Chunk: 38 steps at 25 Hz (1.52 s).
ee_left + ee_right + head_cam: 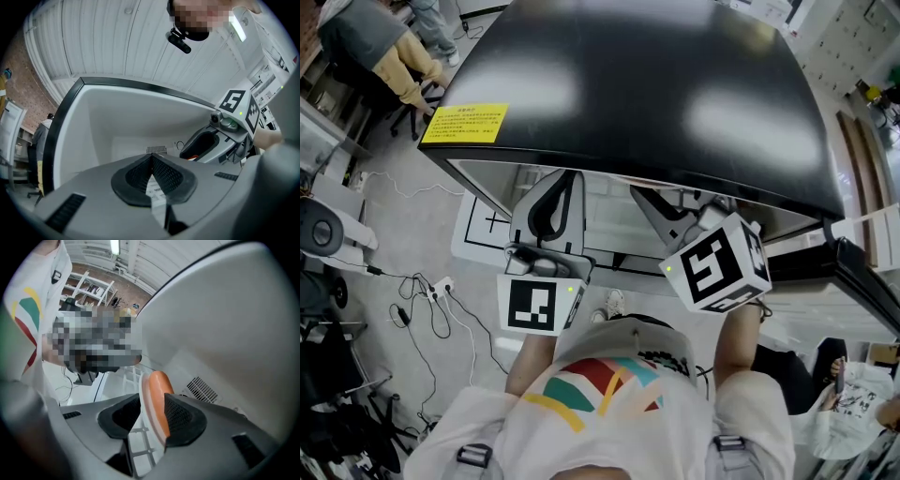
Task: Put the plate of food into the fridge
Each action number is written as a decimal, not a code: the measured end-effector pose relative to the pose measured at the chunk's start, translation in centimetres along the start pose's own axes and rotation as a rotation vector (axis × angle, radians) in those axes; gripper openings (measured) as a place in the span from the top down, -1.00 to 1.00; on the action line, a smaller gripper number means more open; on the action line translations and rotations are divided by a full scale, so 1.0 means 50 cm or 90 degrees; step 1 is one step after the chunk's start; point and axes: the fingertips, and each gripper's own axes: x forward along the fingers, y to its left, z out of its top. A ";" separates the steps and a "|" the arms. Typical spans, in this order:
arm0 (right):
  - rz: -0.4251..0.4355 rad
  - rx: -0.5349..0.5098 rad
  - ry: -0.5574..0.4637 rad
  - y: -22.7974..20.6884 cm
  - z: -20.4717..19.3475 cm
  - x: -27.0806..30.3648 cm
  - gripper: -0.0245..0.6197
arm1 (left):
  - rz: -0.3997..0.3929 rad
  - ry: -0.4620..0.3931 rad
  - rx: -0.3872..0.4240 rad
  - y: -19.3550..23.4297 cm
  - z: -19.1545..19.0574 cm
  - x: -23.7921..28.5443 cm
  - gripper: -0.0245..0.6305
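Orange plate [158,386] stands edge-on between the right tool's [151,409] parted jaws.

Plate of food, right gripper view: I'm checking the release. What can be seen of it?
The plate shows edge-on: a thin pale rim with an orange-pink sausage lying on it. It sits between the open right tongs; one pad stands clear of the rim, the other close against the sausage. A white wire shelf shows beneath it.

Two tools are here: the left hand-held gripper [151,163] and the right hand-held gripper [151,414]. There is one fridge [656,84] and one plate [144,401].
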 end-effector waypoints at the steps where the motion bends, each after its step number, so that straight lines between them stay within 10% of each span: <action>1: 0.007 0.011 -0.002 -0.001 0.002 0.001 0.51 | 0.000 0.000 0.000 -0.001 0.000 0.000 0.91; 8: 0.097 0.087 -0.011 0.032 0.003 0.004 0.48 | -0.001 -0.001 0.004 -0.007 0.002 0.004 0.91; 18: 0.079 0.083 -0.020 0.034 0.010 0.003 0.47 | 0.003 0.001 0.008 -0.006 0.009 0.000 0.91; 31: -0.009 0.108 -0.117 0.021 0.043 -0.058 0.48 | -0.010 -0.016 0.003 -0.023 0.035 -0.014 0.91; 38: -0.133 0.150 -0.123 -0.008 0.026 -0.089 0.92 | -0.022 -0.027 0.005 -0.043 0.052 -0.023 0.91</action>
